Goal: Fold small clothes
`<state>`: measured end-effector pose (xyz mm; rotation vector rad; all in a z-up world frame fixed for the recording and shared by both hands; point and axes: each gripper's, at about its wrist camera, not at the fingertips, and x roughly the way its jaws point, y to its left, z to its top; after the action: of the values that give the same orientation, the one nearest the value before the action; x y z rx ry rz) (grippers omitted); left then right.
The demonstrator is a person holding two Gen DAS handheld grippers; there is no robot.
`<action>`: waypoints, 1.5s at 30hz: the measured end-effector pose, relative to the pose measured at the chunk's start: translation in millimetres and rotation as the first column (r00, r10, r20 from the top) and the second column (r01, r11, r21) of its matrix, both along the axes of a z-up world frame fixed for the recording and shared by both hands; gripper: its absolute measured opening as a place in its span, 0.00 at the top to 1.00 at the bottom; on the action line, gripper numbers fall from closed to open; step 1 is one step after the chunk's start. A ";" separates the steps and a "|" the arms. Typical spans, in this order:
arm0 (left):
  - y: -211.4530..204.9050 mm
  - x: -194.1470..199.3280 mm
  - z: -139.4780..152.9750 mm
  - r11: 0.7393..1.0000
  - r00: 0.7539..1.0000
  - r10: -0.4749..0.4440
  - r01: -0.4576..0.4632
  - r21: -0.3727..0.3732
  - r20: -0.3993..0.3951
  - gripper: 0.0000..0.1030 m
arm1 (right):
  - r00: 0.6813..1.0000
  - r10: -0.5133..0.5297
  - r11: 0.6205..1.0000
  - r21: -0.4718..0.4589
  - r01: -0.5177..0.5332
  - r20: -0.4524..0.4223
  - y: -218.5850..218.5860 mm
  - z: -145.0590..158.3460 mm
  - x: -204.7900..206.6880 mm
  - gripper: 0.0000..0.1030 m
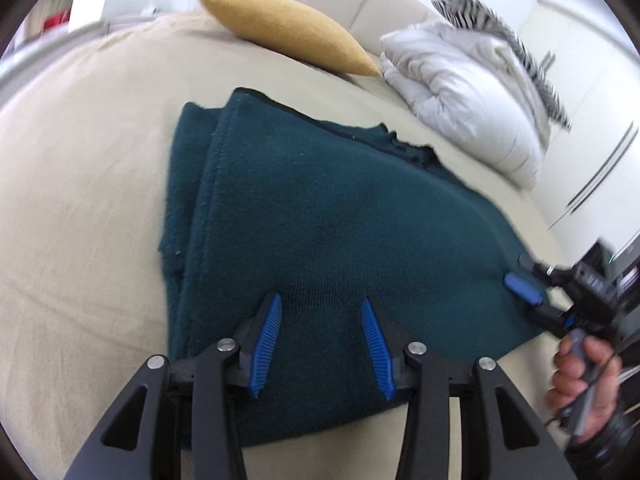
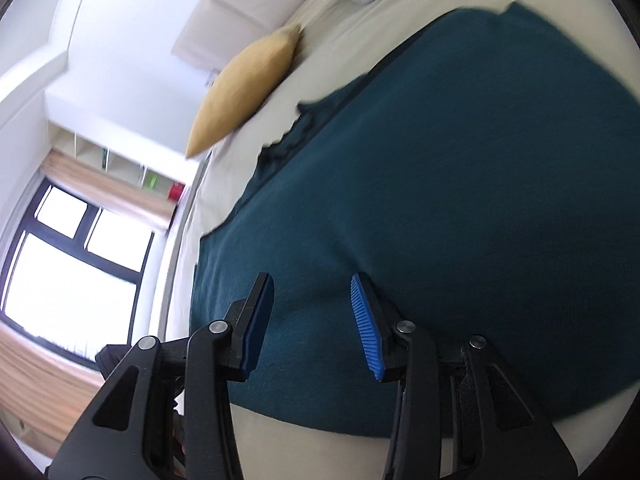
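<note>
Beige bed point(image 1: 80, 200), yellow pillow point(image 1: 288, 32) near headboard.
Dark teal knit garment point(image 1: 320, 208) folded mid-bed, layered edges showing; left tool point(image 1: 320, 304) and right tool point(image 2: 312, 284) parted, gripping nothing.

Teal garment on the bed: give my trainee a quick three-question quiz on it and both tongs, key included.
1. True or false: the left tongs are clamped shut on the teal garment.
2. Which pillow lies nearest the garment's far edge? A) red B) mustard yellow C) black
3. Fill in: in the left wrist view, the right tongs sit at the garment's ____ edge.

Key:
1. False: both the left and the right tongs stand open over the cloth, nothing pinched.
2. B, the mustard yellow pillow, beside the white duvet.
3. Right.
</note>
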<state>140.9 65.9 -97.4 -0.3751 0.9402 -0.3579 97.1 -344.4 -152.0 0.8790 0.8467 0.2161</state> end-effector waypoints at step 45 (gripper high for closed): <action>78.4 53.2 -16.4 0.915 0.974 0.006 -0.096 -0.392 -0.225 0.76 | 0.912 0.410 0.912 0.024 -0.410 -0.007 145.5 41.3 40.7 0.54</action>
<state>194.1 144.3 -113.8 -0.8293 1.0701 -0.4691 137.8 -198.9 -110.6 0.7143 1.0377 0.5898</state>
